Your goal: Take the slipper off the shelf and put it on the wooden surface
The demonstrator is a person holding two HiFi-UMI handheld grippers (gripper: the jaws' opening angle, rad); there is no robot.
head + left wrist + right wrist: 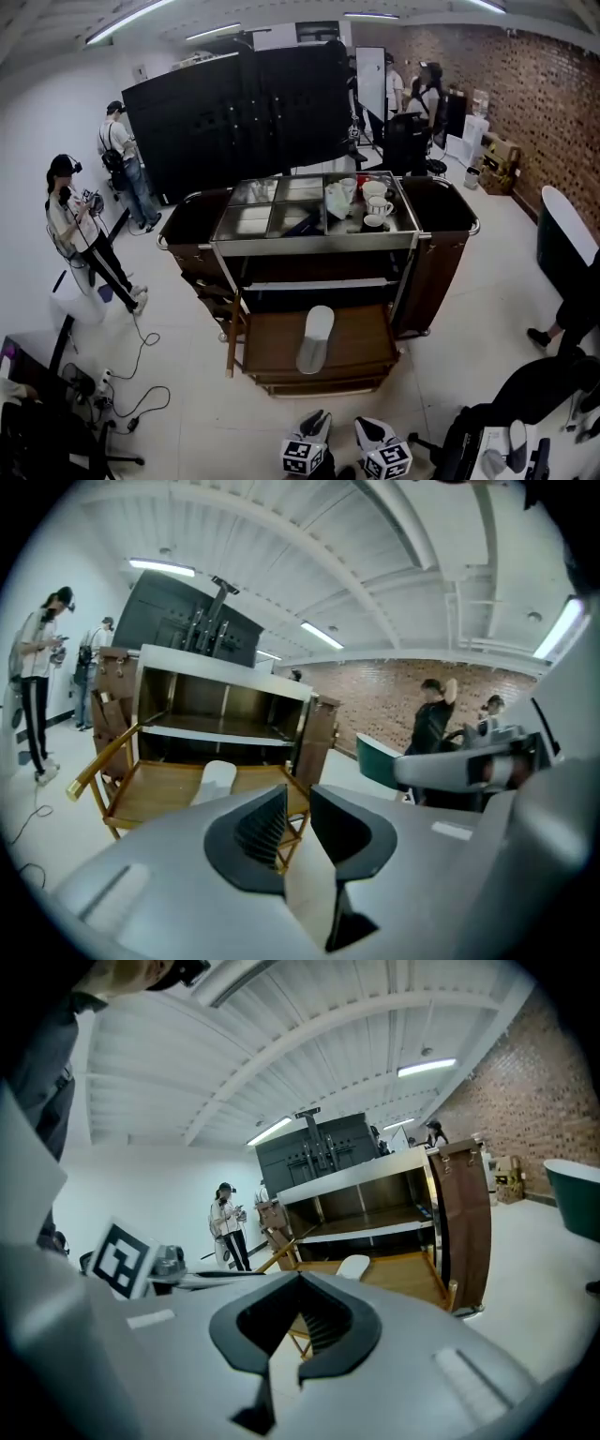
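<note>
1. The white slipper (316, 339) lies flat on the wooden surface (272, 342), just right of its middle; it runs lengthwise from near the back edge to close to the front edge, its near end tilted slightly towards the left front corner.
2. The wooden surface is a low stand with a rail along its left edge; it stands on the floor right in front of the cart (314, 242), below the cart's shelf (314, 283).
3. The left gripper (314, 419) is low in the head view, well apart from the slipper; in its own view its jaws stand partly apart with a clear gap between them and hold nothing; the slipper shows beyond them on the wood.
4. The right gripper (370, 429) is just beside the left one; in its own view its jaw tips meet, with nothing gripped between them.
5. Cups (378, 202) stand at the right end of the cart's metal top.
6. A person (84, 234) stands by the white wall, well to the left of the cart.
</note>
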